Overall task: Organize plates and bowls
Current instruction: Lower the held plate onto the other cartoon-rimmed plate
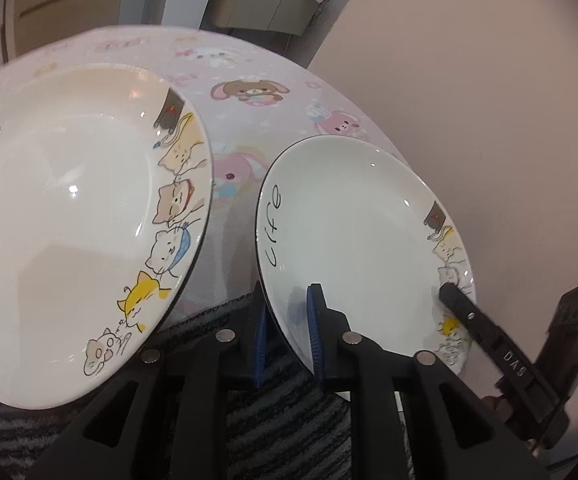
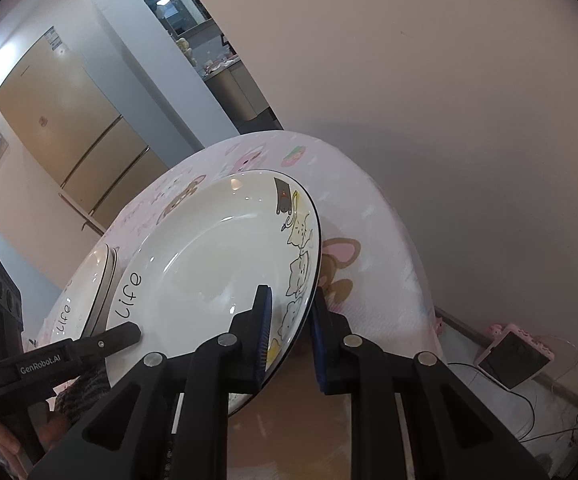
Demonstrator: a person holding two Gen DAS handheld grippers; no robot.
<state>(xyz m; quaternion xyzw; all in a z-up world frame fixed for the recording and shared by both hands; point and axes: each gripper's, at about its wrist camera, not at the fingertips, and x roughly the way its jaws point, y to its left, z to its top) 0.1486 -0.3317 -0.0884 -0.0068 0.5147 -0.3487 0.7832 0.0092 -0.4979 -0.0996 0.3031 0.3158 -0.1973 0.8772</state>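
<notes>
The plate (image 1: 353, 216) I was working on was white with a thin dark rim, "Life" handwritten along one side and cartoon cats down the other. It sat over the near edge of the pink cartoon tablecloth (image 1: 249, 120), beside a second plate (image 1: 69, 208) of the same pattern. My left gripper (image 1: 289, 336) was clamped on its "Life" side and my right gripper (image 2: 289, 332) pinched the cat side, one pad above, one below.
</notes>
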